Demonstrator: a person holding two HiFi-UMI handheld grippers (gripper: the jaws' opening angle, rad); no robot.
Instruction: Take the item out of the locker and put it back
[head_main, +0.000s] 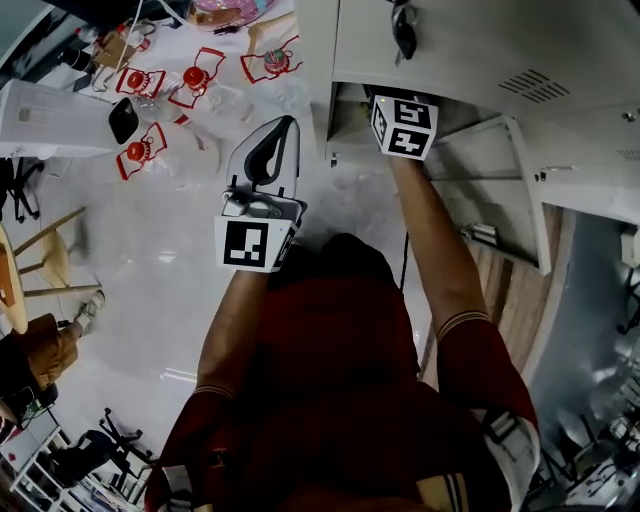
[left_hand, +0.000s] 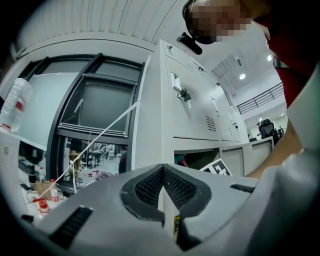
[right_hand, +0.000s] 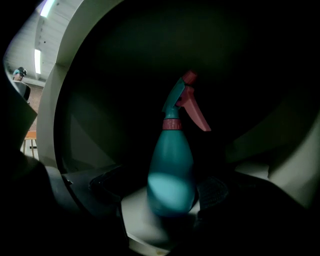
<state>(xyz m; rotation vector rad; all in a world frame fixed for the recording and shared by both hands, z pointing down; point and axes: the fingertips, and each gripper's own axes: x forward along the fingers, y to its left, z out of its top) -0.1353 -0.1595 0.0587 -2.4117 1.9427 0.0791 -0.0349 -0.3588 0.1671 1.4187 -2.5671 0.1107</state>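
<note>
Bottle (right_hand: 172, 165), teal, with a pink trigger (right_hand: 197, 115): upright in the dark compartment of the locker (head_main: 440, 45), long axis vertical, trigger pointing right in the right gripper view. Straight ahead of the right claw (right_hand: 162, 186) and between its jaws. Jaws spread wide: left pad well clear of the bottle's side, right pad (right_hand: 217, 191) just beside it, no visible press on either flank. Not held, by the look of it.

Right arm by far the nearer, reaching in the head view up into the open compartment, only its marker cube (head_main: 404, 126) showing at the mouth, tips hidden inside.

Left claw (head_main: 287, 122) outside the locker, left of the opening, roughly level, jaws closed together on nothing. No part in the grasp for now.

Judged from wide jaws round a standing bottle: either the moment before closing to lift it out, or the moment after setting it back; cannot tell which. If a grasp: close on the belly below the pink collar (right_hand: 172, 124), then draw straight back through the mouth. If a release: back out along the same line without brushing the body, since a tall narrow bottle would probably tip at a nudge.

Around: open door (head_main: 495, 170) swung to the right of the compartment, clear of the arm. Compartment walls dark and hard to make out, likely the only thing to catch on. Red-capped bottles (head_main: 196, 78) far left, well apart from the locker, no obstacle.
</note>
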